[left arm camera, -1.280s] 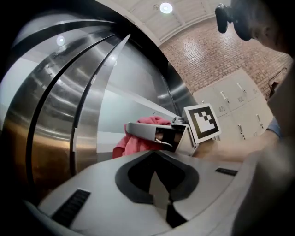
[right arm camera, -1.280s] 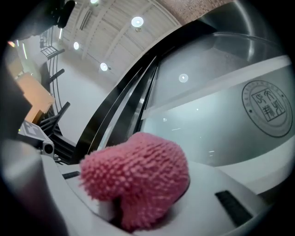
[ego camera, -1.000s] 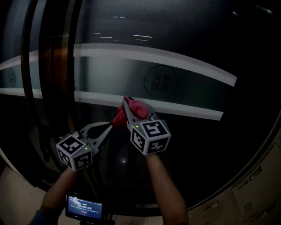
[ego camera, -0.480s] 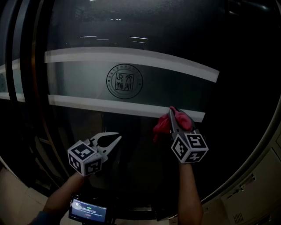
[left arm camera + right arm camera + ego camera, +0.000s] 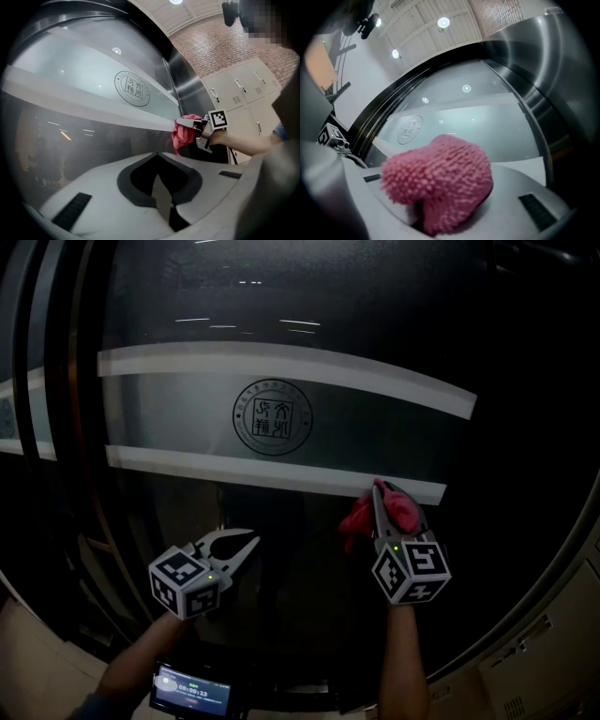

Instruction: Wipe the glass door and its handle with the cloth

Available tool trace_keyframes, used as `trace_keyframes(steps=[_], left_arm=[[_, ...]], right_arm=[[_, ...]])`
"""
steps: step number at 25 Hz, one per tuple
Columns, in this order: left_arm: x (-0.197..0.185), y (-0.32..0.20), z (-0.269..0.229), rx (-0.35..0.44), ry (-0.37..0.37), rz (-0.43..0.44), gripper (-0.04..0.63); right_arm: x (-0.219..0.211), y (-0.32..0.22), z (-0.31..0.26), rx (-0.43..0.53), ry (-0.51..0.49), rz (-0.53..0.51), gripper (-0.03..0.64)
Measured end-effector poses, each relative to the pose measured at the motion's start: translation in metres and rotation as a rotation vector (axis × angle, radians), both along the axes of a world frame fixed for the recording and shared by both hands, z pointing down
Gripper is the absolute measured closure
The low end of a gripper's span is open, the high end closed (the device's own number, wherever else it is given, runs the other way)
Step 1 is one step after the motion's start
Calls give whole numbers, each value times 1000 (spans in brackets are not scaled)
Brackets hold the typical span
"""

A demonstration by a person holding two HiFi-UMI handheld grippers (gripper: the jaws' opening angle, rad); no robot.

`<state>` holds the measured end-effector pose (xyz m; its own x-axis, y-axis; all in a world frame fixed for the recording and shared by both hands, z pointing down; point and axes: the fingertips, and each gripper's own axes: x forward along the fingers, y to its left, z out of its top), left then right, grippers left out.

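Observation:
The dark glass door [image 5: 309, 315] fills the head view, crossed by a frosted band [image 5: 159, 413] with a round seal [image 5: 269, 417]. My right gripper [image 5: 379, 489] is shut on a pink fluffy cloth [image 5: 359, 515] and presses it against the glass at the band's lower right corner. The left gripper view shows the cloth [image 5: 183, 133] at the band's end, and in the right gripper view the cloth [image 5: 440, 180] bulges over the jaws. My left gripper [image 5: 251, 537] is shut and holds nothing, low and to the left, a little off the glass. Dark vertical bars [image 5: 80, 427] run down the door's left side.
Pale lockers [image 5: 553, 652] stand to the right of the door, seen also as lockers [image 5: 243, 89] behind my right arm. A metal door frame [image 5: 548, 70] curves along the glass's right side. A small lit screen [image 5: 192, 697] hangs below my left arm.
My right gripper has carried the cloth from beside the left gripper rightward along the band's lower edge, then slightly down and right. The left gripper has hardly moved.

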<state>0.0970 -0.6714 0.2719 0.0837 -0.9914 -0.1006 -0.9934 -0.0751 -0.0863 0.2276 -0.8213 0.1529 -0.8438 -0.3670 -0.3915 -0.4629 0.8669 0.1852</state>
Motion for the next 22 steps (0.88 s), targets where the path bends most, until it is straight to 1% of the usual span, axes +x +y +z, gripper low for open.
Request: trace_keyframes(steps=[3, 6, 8, 11, 15, 17, 19, 22], left_arm=[[-19, 22, 3, -1, -5, -23, 583], [-45, 52, 6, -2, -25, -68, 583], [-65, 78, 10, 0, -38, -115, 583], [-90, 113, 23, -19, -62, -166, 583], [-117, 150, 31, -18, -53, -199, 583], [-130, 166, 31, -12, -52, -226, 583], [-139, 177, 32, -12, -56, -244, 583], [-138, 179, 37, -22, -68, -247, 583]], right_arm=[[-33, 51, 9, 2, -37, -92, 557], [-87, 110, 24, -9, -48, -206, 555], [-133, 148, 37, -27, -32, -289, 555], [-202, 202, 58, -43, 22, -392, 557], [-267, 263, 75, -47, 61, -504, 555], [-290, 286, 82, -40, 79, -549, 555], [-304, 298, 88, -39, 94, -572, 555], [-304, 292, 97, -49, 103, -560, 555]])
